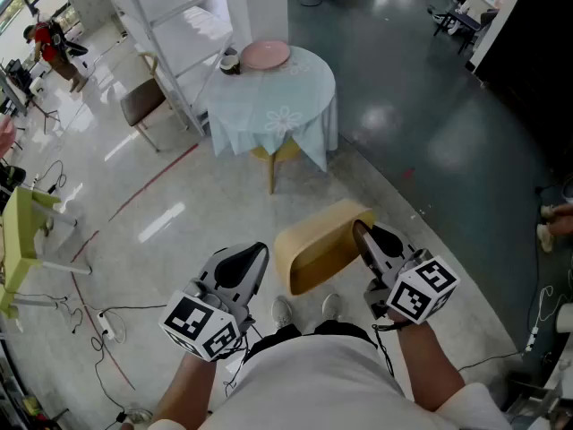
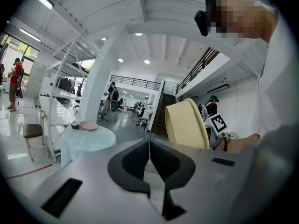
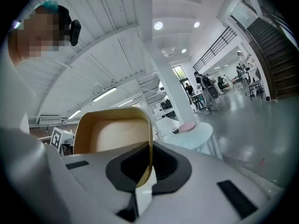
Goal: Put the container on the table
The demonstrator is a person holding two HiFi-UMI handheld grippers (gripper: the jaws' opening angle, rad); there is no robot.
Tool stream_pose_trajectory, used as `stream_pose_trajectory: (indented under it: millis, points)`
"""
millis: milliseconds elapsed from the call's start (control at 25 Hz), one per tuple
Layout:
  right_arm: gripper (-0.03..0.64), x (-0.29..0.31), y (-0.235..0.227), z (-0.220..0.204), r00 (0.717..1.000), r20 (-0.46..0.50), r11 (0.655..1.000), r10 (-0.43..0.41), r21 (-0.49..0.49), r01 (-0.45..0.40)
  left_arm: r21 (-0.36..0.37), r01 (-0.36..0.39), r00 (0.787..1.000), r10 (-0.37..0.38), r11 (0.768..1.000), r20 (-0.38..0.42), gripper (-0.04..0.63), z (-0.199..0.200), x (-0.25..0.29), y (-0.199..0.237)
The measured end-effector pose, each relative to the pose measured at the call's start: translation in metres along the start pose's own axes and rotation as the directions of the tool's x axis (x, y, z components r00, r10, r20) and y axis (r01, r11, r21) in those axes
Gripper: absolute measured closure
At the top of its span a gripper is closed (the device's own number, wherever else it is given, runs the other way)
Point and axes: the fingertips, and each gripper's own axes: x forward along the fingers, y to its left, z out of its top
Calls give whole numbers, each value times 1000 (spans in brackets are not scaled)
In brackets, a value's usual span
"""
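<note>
Head view, looking steeply down. My right tongs (image 1: 362,236) pinch one side wall of the pale yellow plastic container (image 1: 315,243); the right gripper view shows the thin rim running straight between the two pads, which press on it from either side. The container hangs in the air in front of my torso, above the grey floor (image 1: 421,124), tipped so that its open side is turned towards me (the hollow inside shows as a darker yellow). My left tongs (image 1: 253,256) are pressed together with nothing between them, just beside the container's near left corner but apart from it. The round worktop (image 1: 309,97), draped in a pale blue cloth with a flower print, stands well apart from the container, farther ahead. On its far edge lie a pink plate (image 1: 266,55) and, touching or just beside it, a small dark cup (image 1: 230,61). A brown-seated chair (image 1: 143,102) stands to the worktop's left.
</note>
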Motion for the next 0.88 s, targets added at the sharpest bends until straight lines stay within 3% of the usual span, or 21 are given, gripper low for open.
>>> stream_pose_trajectory:
  millis: [720,880]
  points:
    - [592,1,-18,-9,1000,5,998,4,56,-4,15,-11,1000,11,1000,-10,568,-6,10,-3]
    - [592,-11,-54,7,1000,1,998,6,63,-6,23,-23,1000,23,999,-11,568,4,42,-17]
